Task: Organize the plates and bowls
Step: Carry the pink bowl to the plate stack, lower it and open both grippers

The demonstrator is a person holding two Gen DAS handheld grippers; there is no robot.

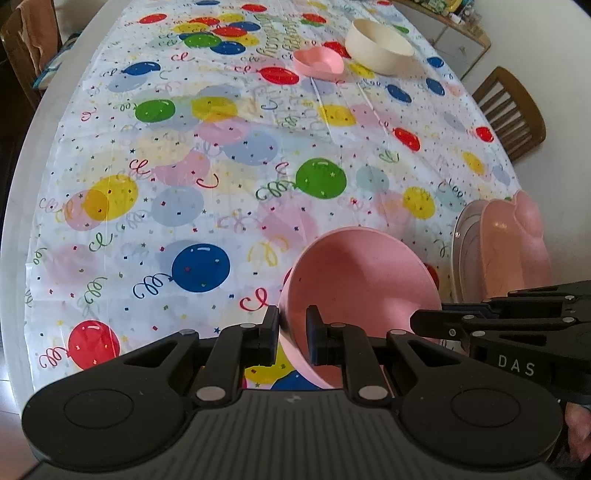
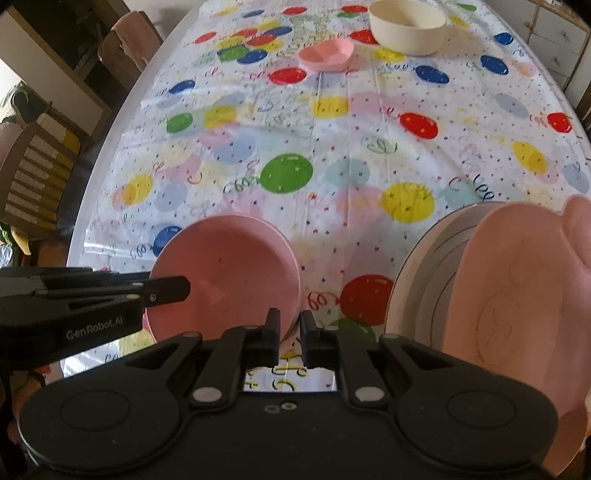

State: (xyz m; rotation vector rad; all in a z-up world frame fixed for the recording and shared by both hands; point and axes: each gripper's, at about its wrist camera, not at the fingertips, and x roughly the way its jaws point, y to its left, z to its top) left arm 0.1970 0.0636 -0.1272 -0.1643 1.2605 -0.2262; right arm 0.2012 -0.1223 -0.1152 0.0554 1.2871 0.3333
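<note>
Pink round plastic bowl (image 1: 354,280), tilted above the balloon-print tablecloth (image 1: 207,155), sits pinched at its rim by your left gripper (image 1: 292,334); your right gripper (image 2: 290,338) is nearly closed, holding nothing.

The pink bowl (image 1: 354,280) loses its near rim behind the left hand-held gripper (image 1: 292,332); whether its base touches the worktop (image 1: 22,206) cannot be told. From the right hand-held gripper (image 2: 290,334), that bowl's near edge sinks behind the fingers, so where the pads meet it stays unclear. Just right of it, the pink plate (image 2: 517,295) is cut by the picture's edge, and it covers most of the white plate (image 2: 417,266) beneath. The faint drawing on the pink plate is too pale to read. Far ahead, the cream bowl (image 2: 406,29) is clipped at the top. The lettering on the cloth (image 1: 273,48) is too small to read.
</note>
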